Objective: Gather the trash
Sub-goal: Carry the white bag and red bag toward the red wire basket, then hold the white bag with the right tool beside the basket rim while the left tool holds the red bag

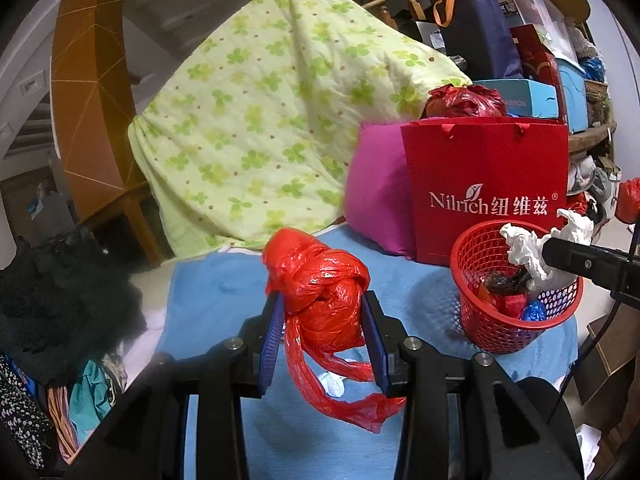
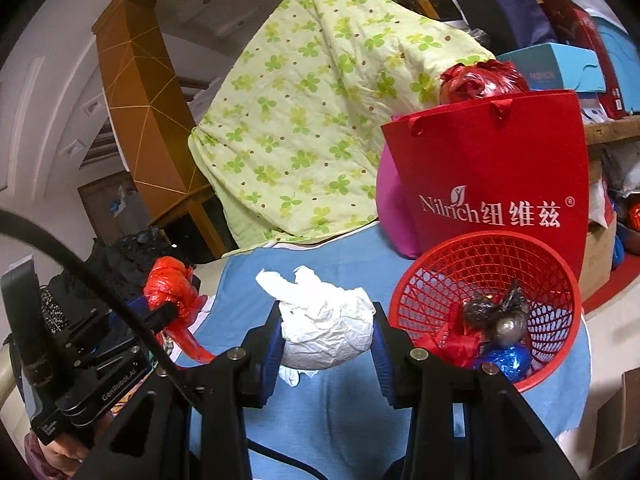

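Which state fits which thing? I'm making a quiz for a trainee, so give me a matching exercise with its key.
Things:
1. red bag
2. white paper
3. blue foil ball
4. gift bag

States:
A. lying in the basket
B. held in the right tool
C. standing behind the basket
D. held in the left tool

Pairs: 1-D, 2-B, 3-A, 4-C

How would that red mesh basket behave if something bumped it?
The basket looks like thin openwork plastic, so it is probably light and would slide on the blue cloth rather than resist. It holds only a few small scraps, which adds little weight. It narrows toward the base, so a knock near the rim might tip it.
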### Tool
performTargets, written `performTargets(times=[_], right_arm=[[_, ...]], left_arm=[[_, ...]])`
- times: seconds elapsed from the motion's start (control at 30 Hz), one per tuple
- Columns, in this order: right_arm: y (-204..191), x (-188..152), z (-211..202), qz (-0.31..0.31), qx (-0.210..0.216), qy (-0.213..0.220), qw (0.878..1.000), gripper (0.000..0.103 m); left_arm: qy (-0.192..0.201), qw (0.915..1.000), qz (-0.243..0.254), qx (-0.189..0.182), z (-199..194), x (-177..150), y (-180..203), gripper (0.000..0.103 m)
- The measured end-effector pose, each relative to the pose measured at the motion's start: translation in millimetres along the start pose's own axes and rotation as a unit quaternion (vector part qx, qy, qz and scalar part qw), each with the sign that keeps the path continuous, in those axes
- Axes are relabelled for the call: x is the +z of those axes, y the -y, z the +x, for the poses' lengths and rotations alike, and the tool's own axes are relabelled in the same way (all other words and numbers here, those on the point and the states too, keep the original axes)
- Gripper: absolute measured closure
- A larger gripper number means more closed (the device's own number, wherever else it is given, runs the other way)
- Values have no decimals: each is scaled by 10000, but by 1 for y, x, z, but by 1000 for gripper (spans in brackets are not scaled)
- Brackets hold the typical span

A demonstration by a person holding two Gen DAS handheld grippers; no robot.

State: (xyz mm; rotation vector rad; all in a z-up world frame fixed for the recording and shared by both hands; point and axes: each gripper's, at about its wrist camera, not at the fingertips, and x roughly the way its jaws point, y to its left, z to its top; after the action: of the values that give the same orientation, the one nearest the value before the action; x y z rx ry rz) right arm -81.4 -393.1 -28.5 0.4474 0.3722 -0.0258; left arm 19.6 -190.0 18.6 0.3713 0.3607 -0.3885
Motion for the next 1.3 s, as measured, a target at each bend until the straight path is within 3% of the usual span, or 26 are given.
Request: performTargets(times=[1.3], right_arm=[[50,0,-11,532,-186,48,9984,61]], left_arm=[[-368,9985,248,-320,24,2,49,62]])
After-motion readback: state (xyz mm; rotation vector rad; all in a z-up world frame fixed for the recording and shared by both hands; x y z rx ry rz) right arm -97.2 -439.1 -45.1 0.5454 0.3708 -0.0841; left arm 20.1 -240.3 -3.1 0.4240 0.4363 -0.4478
